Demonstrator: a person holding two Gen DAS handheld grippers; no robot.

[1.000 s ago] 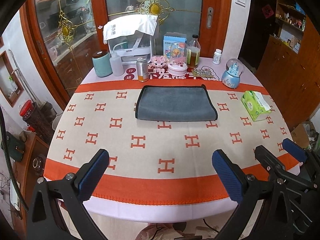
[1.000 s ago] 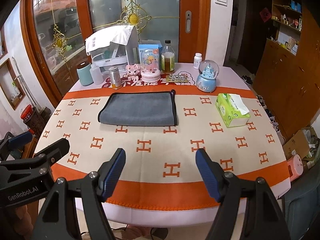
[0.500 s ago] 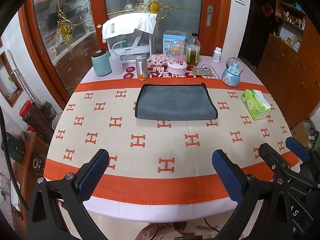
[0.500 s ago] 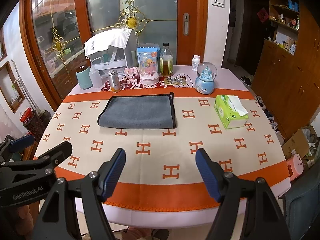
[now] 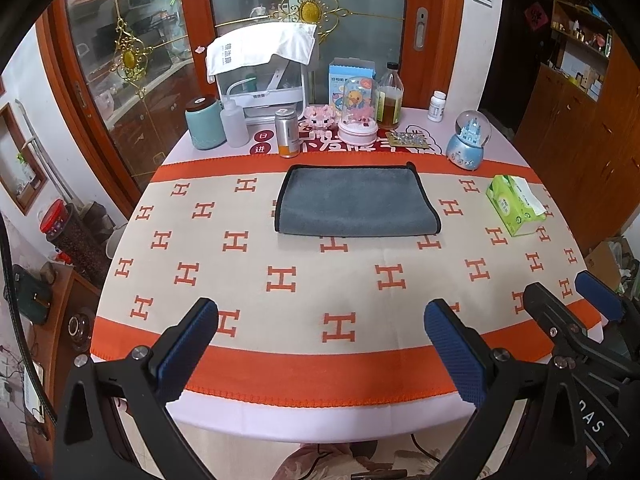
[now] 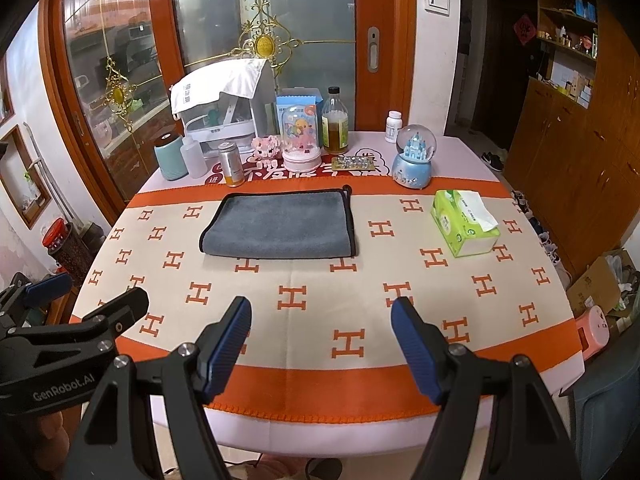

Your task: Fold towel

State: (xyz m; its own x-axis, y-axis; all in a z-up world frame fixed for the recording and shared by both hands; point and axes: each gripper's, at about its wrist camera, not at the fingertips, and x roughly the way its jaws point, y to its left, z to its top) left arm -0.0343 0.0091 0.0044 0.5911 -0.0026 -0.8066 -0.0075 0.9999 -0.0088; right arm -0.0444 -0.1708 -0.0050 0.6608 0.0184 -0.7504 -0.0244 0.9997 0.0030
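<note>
A grey towel [image 5: 356, 202] with black edging lies folded flat on the far half of the table; it also shows in the right wrist view [image 6: 280, 226]. My left gripper [image 5: 320, 344] is open and empty, held above the table's near edge, well short of the towel. My right gripper [image 6: 320, 340] is open and empty at the same near edge, to the right of the left one. The right gripper's fingers [image 5: 592, 300] show at the right of the left wrist view. The left gripper's fingers [image 6: 120, 308] show at the left of the right wrist view.
The table carries an orange-and-cream cloth [image 5: 280, 280] with H marks. A green tissue box [image 5: 514, 206] lies right of the towel. Behind the towel stand a can [image 5: 287, 133], bottles, a teal canister [image 5: 204, 124], a snow globe [image 5: 468, 146] and a covered white rack [image 5: 264, 76].
Both grippers have drawn back and risen slightly, so the towel looks a little farther away. The towel has not moved and both grippers have stayed open.
</note>
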